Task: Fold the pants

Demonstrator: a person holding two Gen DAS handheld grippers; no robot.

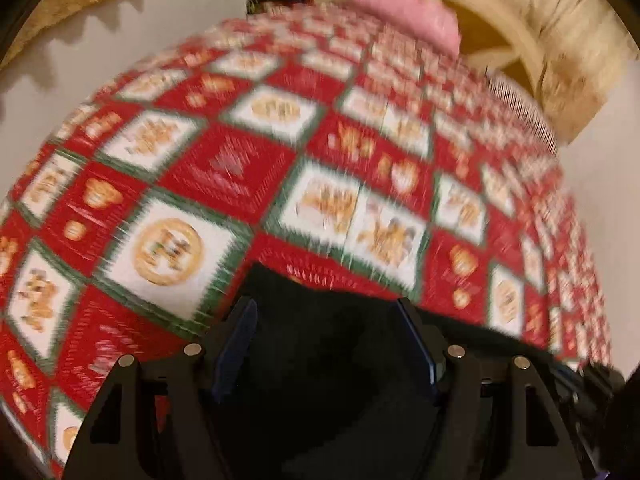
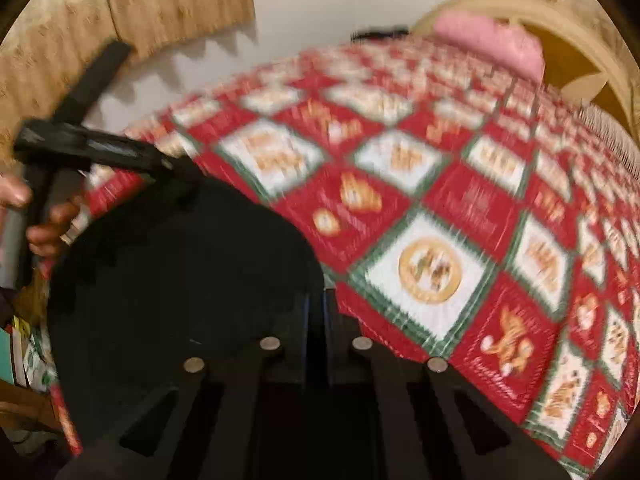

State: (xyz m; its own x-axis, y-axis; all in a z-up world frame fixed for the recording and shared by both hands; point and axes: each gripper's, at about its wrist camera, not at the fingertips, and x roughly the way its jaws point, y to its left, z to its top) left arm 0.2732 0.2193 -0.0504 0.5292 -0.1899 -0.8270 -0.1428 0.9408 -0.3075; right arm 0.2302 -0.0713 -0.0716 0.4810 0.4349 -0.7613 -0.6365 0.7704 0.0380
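Note:
The black pants [image 1: 320,344] lie on a red, white and green patterned bedspread [image 1: 224,168]. In the left wrist view my left gripper [image 1: 326,320] has its fingers spread wide, with black cloth lying between them. In the right wrist view my right gripper [image 2: 318,304] is shut on the edge of the black pants [image 2: 180,272], which spread to the left over the bedspread [image 2: 440,200]. The left gripper [image 2: 120,152] shows there too, held in a hand at the pants' far left edge. Both views are motion-blurred.
A pink pillow [image 1: 404,12] [image 2: 492,44] lies at the head of the bed by a cream curved headboard [image 2: 580,32]. A white wall and tan curtains [image 2: 160,4] stand behind. Clutter sits on the floor at the left [image 2: 24,352].

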